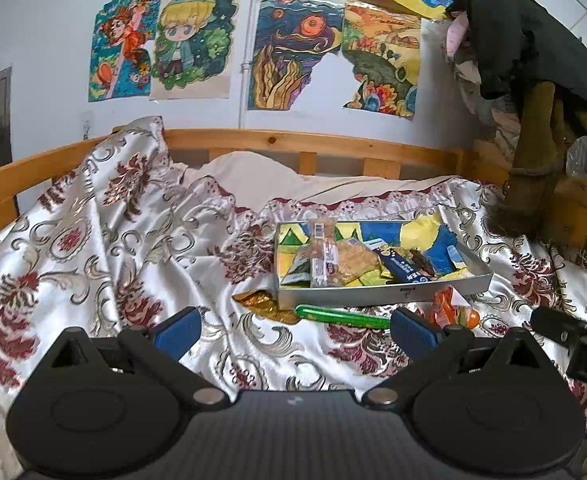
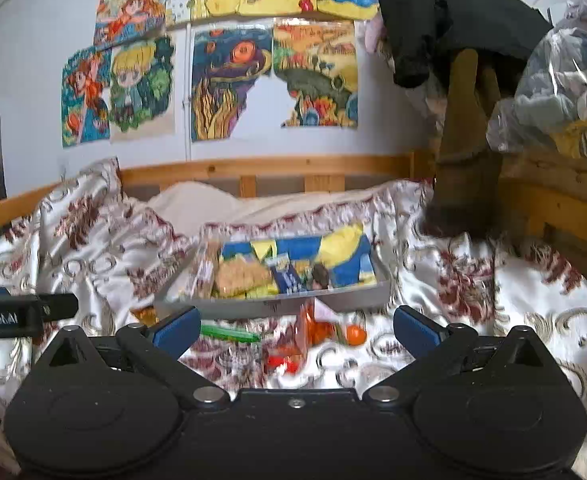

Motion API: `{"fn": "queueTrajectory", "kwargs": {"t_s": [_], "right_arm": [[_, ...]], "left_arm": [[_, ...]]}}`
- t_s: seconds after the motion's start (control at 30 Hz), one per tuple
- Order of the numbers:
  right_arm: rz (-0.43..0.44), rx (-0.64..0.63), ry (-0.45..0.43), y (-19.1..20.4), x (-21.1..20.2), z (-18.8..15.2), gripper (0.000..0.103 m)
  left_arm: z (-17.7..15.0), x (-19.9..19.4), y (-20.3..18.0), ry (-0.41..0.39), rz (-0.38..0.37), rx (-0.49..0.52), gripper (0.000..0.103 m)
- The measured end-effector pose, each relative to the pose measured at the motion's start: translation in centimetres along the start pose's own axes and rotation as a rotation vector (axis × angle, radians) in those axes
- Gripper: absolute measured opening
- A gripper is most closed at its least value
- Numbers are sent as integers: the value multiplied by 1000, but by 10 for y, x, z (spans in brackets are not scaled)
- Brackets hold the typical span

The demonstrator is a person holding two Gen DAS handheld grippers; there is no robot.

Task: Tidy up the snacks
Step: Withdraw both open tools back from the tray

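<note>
Room: white wall (image 1: 33,32) hung with coloured drawings (image 1: 193,44); wooden rail (image 1: 293,140) along the bed's far side.
Surface: rumpled floral bedspread (image 1: 93,240), folds piled high at left, flatter toward the middle.
Tray: shallow grey box (image 1: 381,290) on the bedspread just past centre, near wall facing the cameras, far side close to a lace hem.
Tray contents: several wrapped snacks (image 1: 325,256) lying overlapped, a dark blue packet (image 1: 403,266) among them; blurred in the right view.
Loose snacks: green stick (image 1: 341,316) lying flat just before the tray's near wall; gold wrapper (image 1: 261,304) at the tray's left corner, touching or tucked under, cannot tell which; orange packets (image 1: 449,308) near the right end of the stick.
Left gripper (image 1: 293,324): pointing slightly down over the bedspread, short of the tray; jaws spread wide, nothing between the blue pads (image 1: 177,330).
Right gripper (image 2: 293,326): level with the left, just to its right, aimed at the tray; jaws wide apart, nothing held; orange packets (image 2: 313,328) lie on the cloth beyond the gap.
Right edge: brown post (image 1: 533,152) draped with black cloth (image 1: 513,28), bagged clothes (image 2: 553,80) beside it.
Open room: flat cloth between grippers and loose snacks; more at the tray's left.
</note>
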State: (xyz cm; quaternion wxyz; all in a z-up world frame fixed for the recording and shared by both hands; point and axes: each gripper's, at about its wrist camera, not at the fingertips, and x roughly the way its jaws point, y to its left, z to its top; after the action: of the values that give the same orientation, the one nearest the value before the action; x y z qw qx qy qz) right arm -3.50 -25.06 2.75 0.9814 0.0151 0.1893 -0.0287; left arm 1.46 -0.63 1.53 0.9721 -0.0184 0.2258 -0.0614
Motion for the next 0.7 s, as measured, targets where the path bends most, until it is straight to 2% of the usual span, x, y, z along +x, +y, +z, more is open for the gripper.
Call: {"fn": "queueTrajectory", "kwargs": {"t_s": [0.33, 0.7], "right_arm": [[-2, -41, 21, 14, -25, -12, 102], [-20, 54, 32, 4, -46, -10, 102]], "left_arm": [[-13, -23, -1, 12, 27, 26, 102], [-11, -51, 0, -3, 47, 20, 103]]}}
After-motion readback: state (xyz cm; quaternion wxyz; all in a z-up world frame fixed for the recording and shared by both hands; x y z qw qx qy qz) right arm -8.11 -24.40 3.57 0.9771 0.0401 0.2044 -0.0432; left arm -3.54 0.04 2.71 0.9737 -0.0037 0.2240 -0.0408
